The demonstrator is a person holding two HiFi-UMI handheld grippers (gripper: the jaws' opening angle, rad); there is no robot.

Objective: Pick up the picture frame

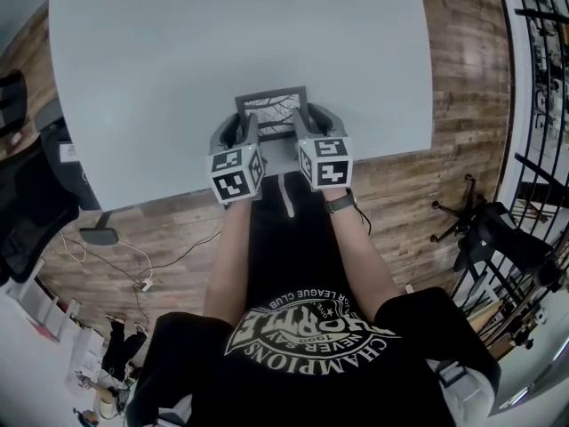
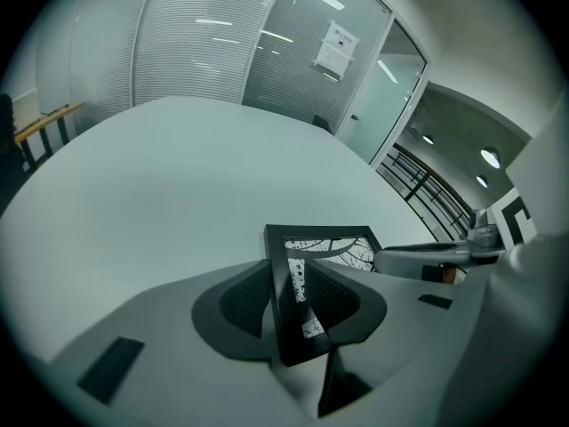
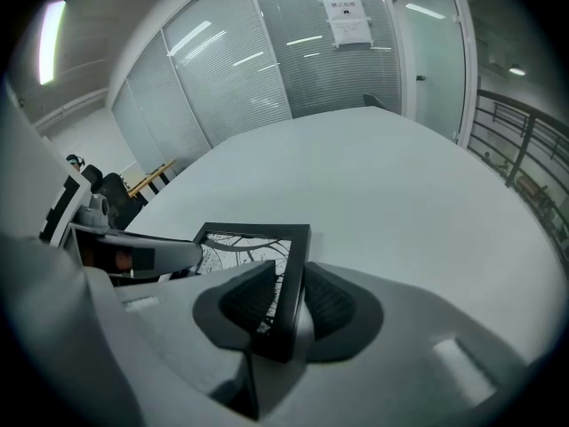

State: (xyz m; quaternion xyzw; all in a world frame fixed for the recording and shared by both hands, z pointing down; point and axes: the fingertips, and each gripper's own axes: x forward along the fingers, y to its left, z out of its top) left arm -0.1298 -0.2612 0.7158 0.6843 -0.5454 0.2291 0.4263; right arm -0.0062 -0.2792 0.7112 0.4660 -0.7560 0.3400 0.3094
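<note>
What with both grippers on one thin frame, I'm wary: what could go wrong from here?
The left gripper and right gripper each pinch only a narrow side bar of the picture frame, so it may slip or tilt as it lifts. If the two rise unevenly, the frame could twist. It is near the edge of the table, so a drop might reach the floor.

Black T-shirt [image 1: 196, 363], white print [image 1: 311, 332], dark wristwatch [image 1: 340, 203], grey left tongs [image 1: 238, 130], grey right tongs [image 1: 309, 123], black-and-white marker cubes [image 1: 236, 172]
</note>
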